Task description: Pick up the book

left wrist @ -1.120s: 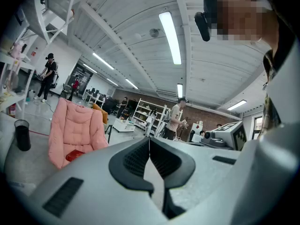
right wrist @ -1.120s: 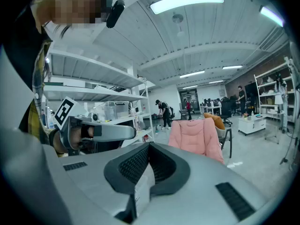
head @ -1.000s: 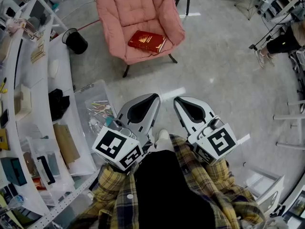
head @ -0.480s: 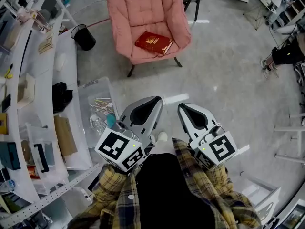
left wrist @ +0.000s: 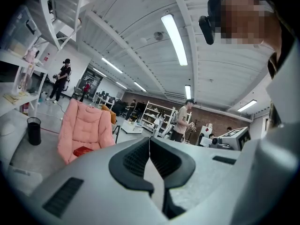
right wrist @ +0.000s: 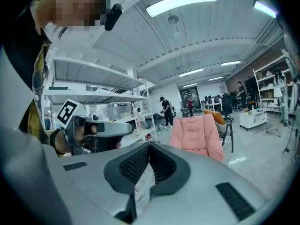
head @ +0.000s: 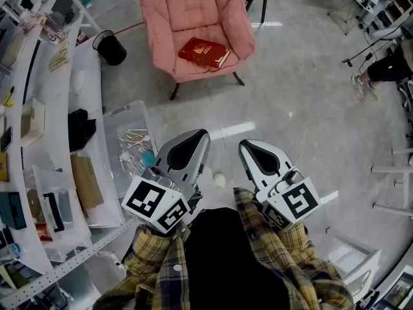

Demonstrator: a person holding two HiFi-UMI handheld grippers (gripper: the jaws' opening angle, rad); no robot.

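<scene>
A red book with gold print lies flat on the seat of a pink padded armchair, far ahead of me on the grey floor. My left gripper and right gripper are held side by side close to my body, both pointing toward the chair and well short of it. In the left gripper view the book shows on the chair, left of the shut jaws. The right gripper view shows shut jaws and the chair's back; the seat and book are hidden there.
White benches with clutter run along the left. A clear plastic box sits on the floor beside them, and a black bin stands left of the chair. A person is at the far right. Bare grey floor lies between me and the chair.
The head view has shifted slightly, and the left gripper sits a little further left and lower in it. Both grippers stay shut and empty; the book has not moved.
</scene>
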